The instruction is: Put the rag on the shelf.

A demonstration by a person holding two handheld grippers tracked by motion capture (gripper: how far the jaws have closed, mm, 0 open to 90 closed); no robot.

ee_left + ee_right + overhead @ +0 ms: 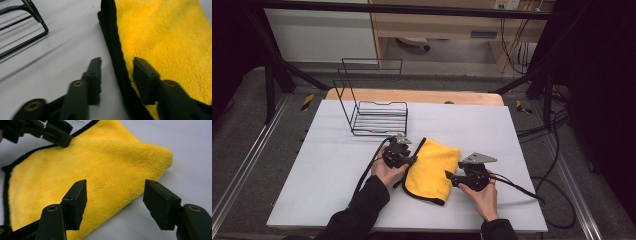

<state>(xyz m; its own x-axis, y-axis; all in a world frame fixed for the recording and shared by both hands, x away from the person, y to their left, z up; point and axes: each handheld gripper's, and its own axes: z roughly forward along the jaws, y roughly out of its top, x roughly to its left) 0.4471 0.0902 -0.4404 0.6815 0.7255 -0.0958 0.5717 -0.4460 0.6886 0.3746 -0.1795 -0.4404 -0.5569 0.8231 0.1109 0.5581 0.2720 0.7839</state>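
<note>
A folded yellow cloth point(432, 170) with black edging lies flat on the white table top point(327, 175). My left gripper point(413, 160) is at the cloth's left side, open. In the left gripper view point(117, 61) its jaws straddle the black edge point(113, 50), one over bare table and one over the yellow pile. Open as well, my right gripper point(450, 176) sits at the cloth's right side. In the right gripper view point(115, 183) the cloth's point(95, 167) folded edge lies between the jaws. The left gripper's fingers point(58, 136) touch the far edge there.
A black wire rack point(374, 117) stands behind the cloth at the table's back left, with its corner point(37, 20) close to the left gripper. Cables point(522, 190) trail off the right gripper across the table. A wooden strip point(412, 95) runs along the far edge.
</note>
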